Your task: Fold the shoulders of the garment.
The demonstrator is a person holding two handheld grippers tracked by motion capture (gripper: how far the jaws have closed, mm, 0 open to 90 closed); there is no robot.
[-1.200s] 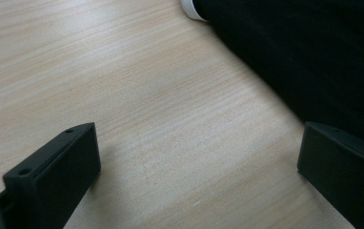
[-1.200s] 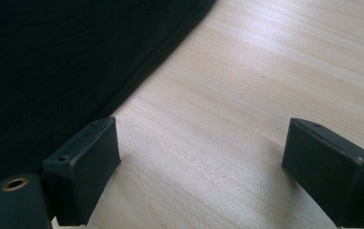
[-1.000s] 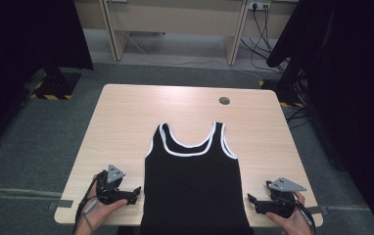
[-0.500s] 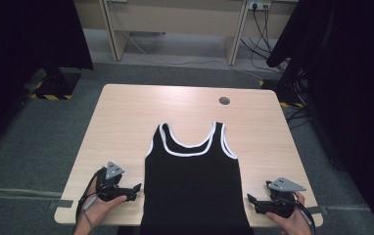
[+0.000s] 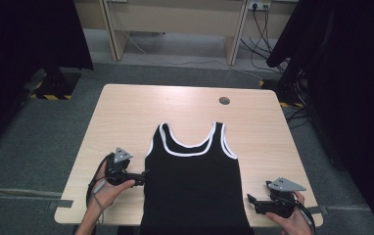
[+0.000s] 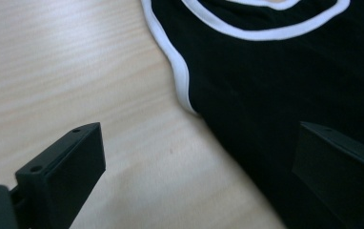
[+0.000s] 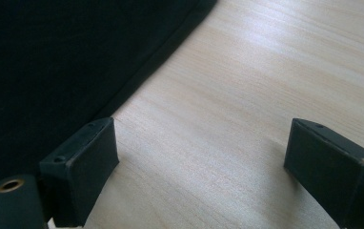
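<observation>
A black top [image 5: 195, 186] with white trim lies flat on the table [image 5: 136, 112], neck toward the far edge, hem at or over the near edge. The two straps lie spread, and the white-edged neckline curves between them. No container stands on the table; apart from the top, it bears a small round grommet [image 5: 224, 101] near the far right.

The left gripper [image 5: 141, 176] sits at the top's left edge, below the armhole, held by the left hand [image 5: 110, 188]. In the left gripper view its jaws stand wide apart: one over bare wood, the other over the black cloth, with the side seam and the end of the white armhole trim between them. It is released, grasping nothing.

The right gripper [image 5: 251, 201] is near the table's near right corner, in the right hand [image 5: 290, 218], just beside the top's right edge. In the right gripper view its jaws are also spread wide, holding nothing; one jaw sits at the cloth's hem line, the other over bare wood.

Beyond the table, a grey floor, desk legs and cables show.
</observation>
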